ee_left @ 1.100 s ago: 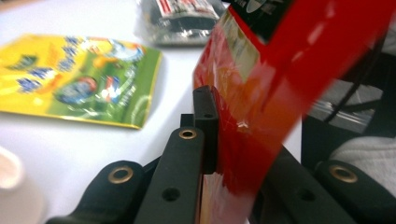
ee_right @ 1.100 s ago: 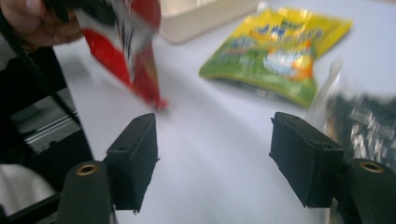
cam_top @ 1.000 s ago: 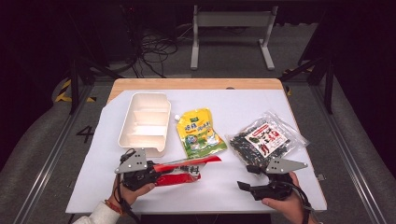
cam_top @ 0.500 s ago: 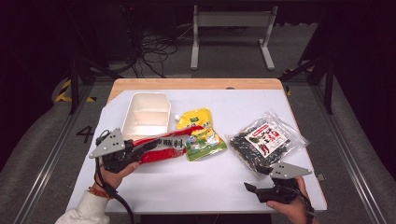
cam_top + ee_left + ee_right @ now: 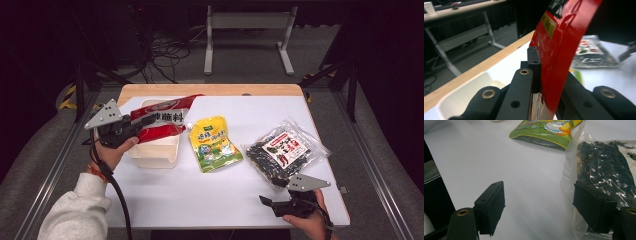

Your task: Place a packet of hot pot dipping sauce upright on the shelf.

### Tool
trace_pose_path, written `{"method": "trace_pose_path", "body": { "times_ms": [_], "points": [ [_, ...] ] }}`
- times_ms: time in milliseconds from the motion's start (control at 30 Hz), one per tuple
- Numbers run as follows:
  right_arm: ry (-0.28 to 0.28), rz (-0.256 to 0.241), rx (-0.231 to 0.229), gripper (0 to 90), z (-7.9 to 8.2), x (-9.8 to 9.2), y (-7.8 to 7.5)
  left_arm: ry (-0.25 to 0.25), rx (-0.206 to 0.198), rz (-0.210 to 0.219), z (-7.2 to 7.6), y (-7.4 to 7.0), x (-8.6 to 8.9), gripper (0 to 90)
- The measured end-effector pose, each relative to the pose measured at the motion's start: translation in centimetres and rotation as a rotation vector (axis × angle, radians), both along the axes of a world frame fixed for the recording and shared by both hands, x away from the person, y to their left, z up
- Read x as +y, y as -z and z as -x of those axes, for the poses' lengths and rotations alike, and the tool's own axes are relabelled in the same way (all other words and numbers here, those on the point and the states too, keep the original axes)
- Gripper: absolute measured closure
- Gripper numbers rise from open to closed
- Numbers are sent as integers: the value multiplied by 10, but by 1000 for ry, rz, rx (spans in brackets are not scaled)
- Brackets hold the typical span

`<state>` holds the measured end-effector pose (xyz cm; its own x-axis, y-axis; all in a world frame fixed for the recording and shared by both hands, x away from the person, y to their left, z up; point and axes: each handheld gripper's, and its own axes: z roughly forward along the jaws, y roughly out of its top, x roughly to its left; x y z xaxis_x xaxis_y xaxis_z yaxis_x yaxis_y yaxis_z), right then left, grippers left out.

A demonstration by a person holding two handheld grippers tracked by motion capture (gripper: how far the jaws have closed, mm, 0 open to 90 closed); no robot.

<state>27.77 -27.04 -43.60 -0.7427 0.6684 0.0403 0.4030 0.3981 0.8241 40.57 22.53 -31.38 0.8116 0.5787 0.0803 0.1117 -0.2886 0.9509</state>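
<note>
L tongs pinching red packet, held over white tray at far-left of tabletop. R tongs spread wide, near-right, jaw tip just beside clear bag of dark bits. Yellow-green pouch lies btwn tray & bag, nothing on it.

red packet with white Chinese characters, partly legible as 腌料
</note>
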Motion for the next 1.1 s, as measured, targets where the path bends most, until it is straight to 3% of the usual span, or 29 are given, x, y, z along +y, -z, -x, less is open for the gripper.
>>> {"method": "trace_pose_path", "body": {
  "times_ms": [33, 300, 333, 367, 533, 800, 1000, 1100],
  "points": [
    [0, 0, 0, 256, 0, 0, 0, 0, 0, 0, 0, 0, 0, 899],
    [5, -7, 12, 256, -2, 1, 3, -37, 44, -14, -46, 3, 10, 899],
    [5, -13, 14, 255, -2, 1, 4, -42, 55, -28, -57, 6, 10, 899],
    [5, -13, 14, 255, -2, 1, 4, -42, 55, -28, -57, 6, 10, 899],
    [5, -41, 16, 248, 1, 0, 2, -47, 93, -47, -86, 14, 5, 899],
    [11, -32, 3, 246, 7, -2, 1, -76, 121, -68, -112, 23, -4, 899],
    [34, -89, -29, 241, 6, 0, -9, -91, 146, -98, -129, 32, -8, 898],
    [23, -82, -50, 242, 8, 6, -12, -97, 151, -109, -135, 38, -10, 898]
  ]
}}
